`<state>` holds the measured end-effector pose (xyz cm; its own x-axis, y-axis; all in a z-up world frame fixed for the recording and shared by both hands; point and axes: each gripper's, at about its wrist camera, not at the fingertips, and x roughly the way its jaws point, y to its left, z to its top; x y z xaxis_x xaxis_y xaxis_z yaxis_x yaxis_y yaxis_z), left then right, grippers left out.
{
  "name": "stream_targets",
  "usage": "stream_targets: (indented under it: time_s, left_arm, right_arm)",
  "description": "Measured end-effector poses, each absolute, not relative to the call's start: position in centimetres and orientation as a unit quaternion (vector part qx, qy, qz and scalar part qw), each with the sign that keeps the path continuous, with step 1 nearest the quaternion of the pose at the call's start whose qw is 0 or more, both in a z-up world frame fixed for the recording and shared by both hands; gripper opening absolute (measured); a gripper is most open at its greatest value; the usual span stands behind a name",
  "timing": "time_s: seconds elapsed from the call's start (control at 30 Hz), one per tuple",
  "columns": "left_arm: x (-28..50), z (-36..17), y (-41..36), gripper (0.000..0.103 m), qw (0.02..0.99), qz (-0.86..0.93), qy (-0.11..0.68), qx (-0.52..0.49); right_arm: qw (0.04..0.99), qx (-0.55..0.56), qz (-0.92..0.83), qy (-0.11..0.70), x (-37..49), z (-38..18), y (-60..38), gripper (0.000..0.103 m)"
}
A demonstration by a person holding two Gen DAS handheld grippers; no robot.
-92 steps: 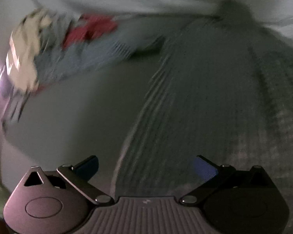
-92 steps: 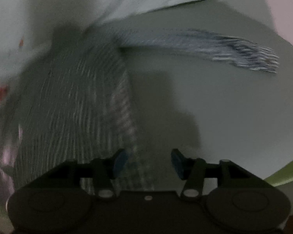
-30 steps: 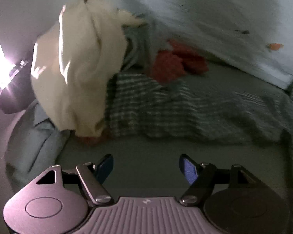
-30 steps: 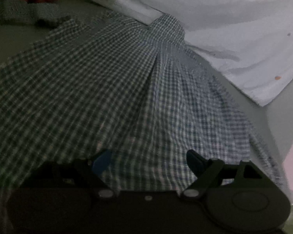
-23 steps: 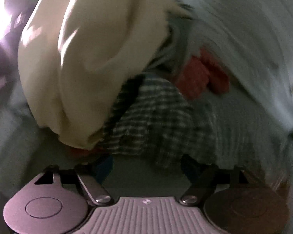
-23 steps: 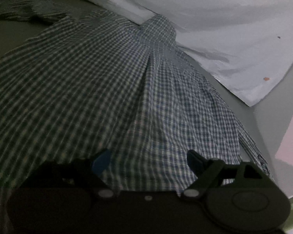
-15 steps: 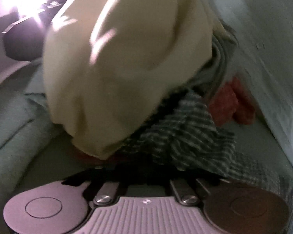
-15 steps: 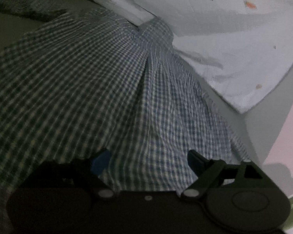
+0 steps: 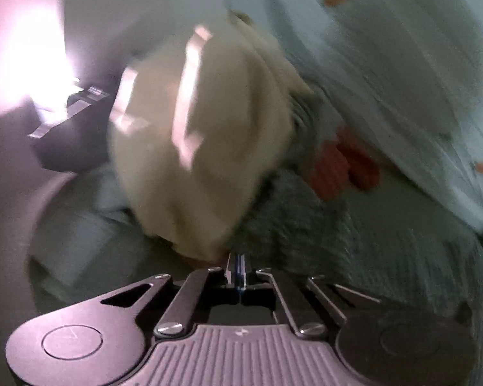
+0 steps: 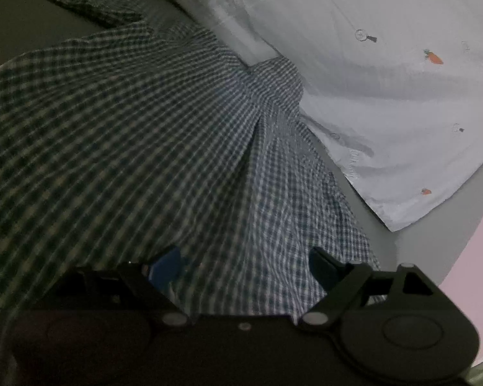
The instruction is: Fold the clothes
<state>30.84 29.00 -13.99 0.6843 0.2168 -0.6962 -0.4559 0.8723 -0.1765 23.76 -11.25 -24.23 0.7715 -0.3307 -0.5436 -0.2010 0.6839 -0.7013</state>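
Note:
A blue-and-white checked shirt (image 10: 151,135) lies spread flat on the grey surface, collar (image 10: 273,80) at the far end. My right gripper (image 10: 244,265) is open and hovers low over its near hem. One sleeve (image 10: 80,3) stretches away to the upper left. In the left wrist view that checked sleeve (image 9: 293,222) runs up to my left gripper (image 9: 239,268), whose jaws are closed together at the sleeve's end. The view is blurred, so the cloth between the pads is hard to make out.
A cream garment (image 9: 206,148) is heaped just beyond the left gripper, with a red item (image 9: 341,164) and pale blue cloth (image 9: 74,238) around it. A white carrot-print sheet (image 10: 386,74) lies along the far side. The surface edge (image 10: 434,251) is at the right.
My left gripper moved in to the sleeve end beside the cream heap and closed from open. My right gripper stayed open over the shirt hem, shifting only slightly.

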Motion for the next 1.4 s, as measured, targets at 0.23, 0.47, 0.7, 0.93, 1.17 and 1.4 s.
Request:
stream_targets:
  time_s: [0.23, 0.47, 0.7, 0.93, 1.17, 1.4]
  left_arm:
    - [32.5, -17.9, 27.4, 0.005, 0.882, 0.137, 0.404, -0.199]
    - [31.2, -20.0, 29.9, 0.008, 0.864, 0.099, 0.395, -0.298]
    - [29.0, -21.2, 33.4, 0.009, 0.814, 0.088, 0.374, -0.435]
    - [26.3, -20.0, 35.0, 0.024, 0.818, 0.114, 0.356, -0.438]
    - [25.3, -20.5, 35.6, 0.028, 0.813, 0.124, 0.367, -0.435]
    - [26.5, -19.6, 35.0, 0.056, 0.818, 0.049, 0.332, -0.468]
  right_arm:
    - [0.868, -0.411, 0.054, 0.274, 24.5, -21.8, -6.9, 0.08]
    - [0.827, -0.463, 0.25, 0.2, 26.0, -22.2, 4.2, 0.014]
    - [0.795, -0.478, 0.346, 0.139, 30.0, -23.2, 16.1, 0.024]
    - [0.753, -0.521, 0.389, 0.098, 31.6, -26.4, 23.2, 0.043]
    - [0.759, -0.515, 0.379, 0.127, 33.4, -27.3, 24.4, 0.003]
    - [0.82, -0.353, 0.41, 0.187, 33.1, -20.8, 19.4, 0.002]
